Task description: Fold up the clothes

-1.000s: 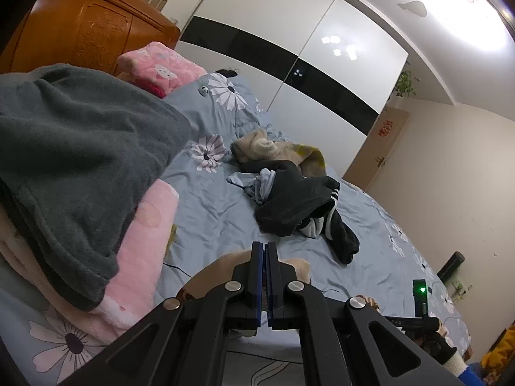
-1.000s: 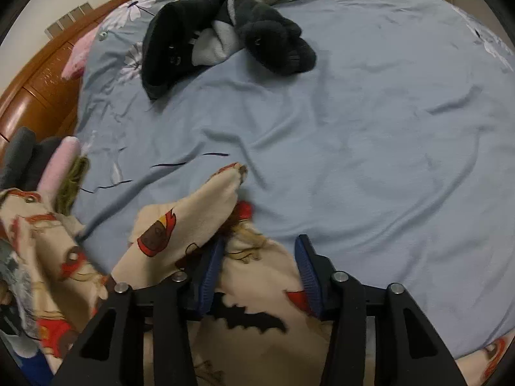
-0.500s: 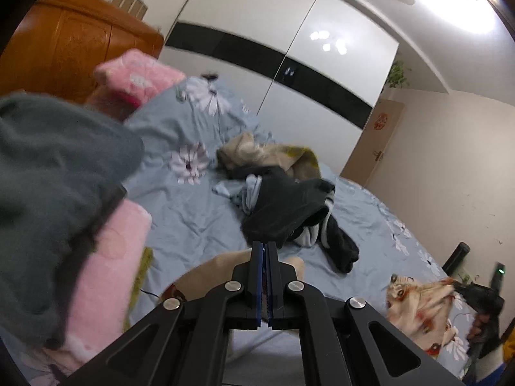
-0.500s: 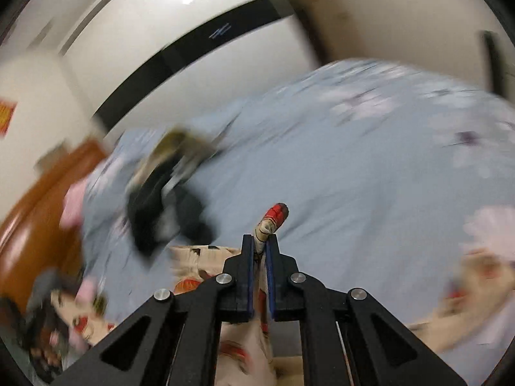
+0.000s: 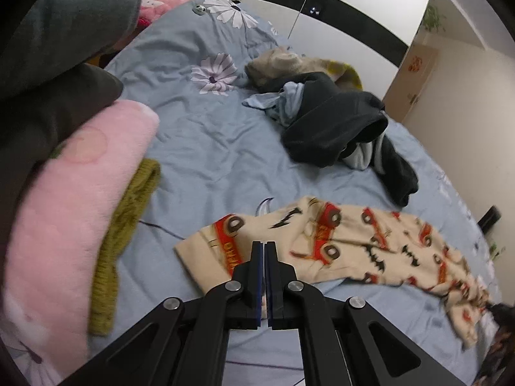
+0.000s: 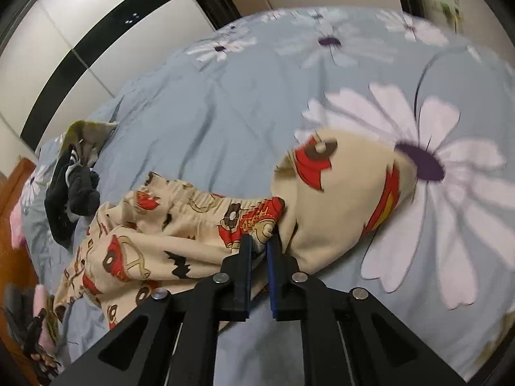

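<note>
Beige pyjama trousers with a red car print (image 5: 341,241) lie stretched across the blue flowered bed sheet (image 5: 209,148). My left gripper (image 5: 264,251) is shut and pinches the edge of the trousers at one leg end. My right gripper (image 6: 260,241) is shut on the trousers' waistband area (image 6: 193,225), where the cloth bunches between the pads. One beige leg end (image 6: 341,199) lies folded just right of the right gripper.
A pile of dark and light clothes (image 5: 334,122) lies at the middle of the bed, also in the right wrist view (image 6: 72,193). A stack of folded pink, grey and olive garments (image 5: 74,167) sits at the left. White wardrobe doors (image 5: 354,9) stand behind.
The right gripper closed on the trousers, lifted them and swung them out. The trousers now lie spread flat across the sheet between both grippers. The left gripper stayed shut and lowered.
</note>
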`<state>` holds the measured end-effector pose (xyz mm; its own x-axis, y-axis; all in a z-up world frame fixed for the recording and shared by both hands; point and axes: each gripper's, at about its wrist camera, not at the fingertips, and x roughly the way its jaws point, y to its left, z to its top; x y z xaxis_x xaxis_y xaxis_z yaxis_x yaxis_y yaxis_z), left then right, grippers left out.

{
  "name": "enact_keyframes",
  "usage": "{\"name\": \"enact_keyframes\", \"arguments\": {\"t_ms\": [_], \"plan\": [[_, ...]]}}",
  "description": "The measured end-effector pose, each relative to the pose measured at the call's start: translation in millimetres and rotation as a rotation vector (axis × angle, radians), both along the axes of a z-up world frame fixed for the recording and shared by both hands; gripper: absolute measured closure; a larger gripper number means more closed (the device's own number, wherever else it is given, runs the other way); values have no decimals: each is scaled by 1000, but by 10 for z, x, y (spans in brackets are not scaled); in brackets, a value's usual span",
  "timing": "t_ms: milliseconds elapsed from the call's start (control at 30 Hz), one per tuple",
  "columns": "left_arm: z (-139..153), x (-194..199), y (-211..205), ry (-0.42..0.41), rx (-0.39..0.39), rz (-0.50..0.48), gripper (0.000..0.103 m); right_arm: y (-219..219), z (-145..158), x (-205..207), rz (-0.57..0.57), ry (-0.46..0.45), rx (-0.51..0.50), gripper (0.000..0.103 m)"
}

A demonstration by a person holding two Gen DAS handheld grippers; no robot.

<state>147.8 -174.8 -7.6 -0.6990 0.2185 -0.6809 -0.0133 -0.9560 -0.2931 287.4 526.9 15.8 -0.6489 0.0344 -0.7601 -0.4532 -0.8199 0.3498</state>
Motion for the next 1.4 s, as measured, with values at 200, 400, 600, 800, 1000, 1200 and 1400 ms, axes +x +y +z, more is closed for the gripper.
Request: {"name": "enact_keyframes", "arguments": {"t_ms": [200,400,600,800,1000,1200,1400], "plan": [[-224,-182,12,-79,-93,63,74,-266,503,-276,43,55,227,58],[-431,-279,-19,-170,-144,159,51,-651,165,-1274,252,-45,114,58],[-574,-328,-79,-207,46,121,53,-722,-118,-1769,304,-93,57,46],[-552,-379,-20,-181,60,100,95,-856,-258,-1899,344,-157,74,49],[-232,-505,33,-82,-16,34,96,-885,11,-1755,346,-95,96,85],[352,-790,-107,67,-102,67,97,-494,879,-1727,201,123,168,87],[386,-1288,-94,81,-161,73,96,-189,1238,-1942,89,206,248,87]]}}
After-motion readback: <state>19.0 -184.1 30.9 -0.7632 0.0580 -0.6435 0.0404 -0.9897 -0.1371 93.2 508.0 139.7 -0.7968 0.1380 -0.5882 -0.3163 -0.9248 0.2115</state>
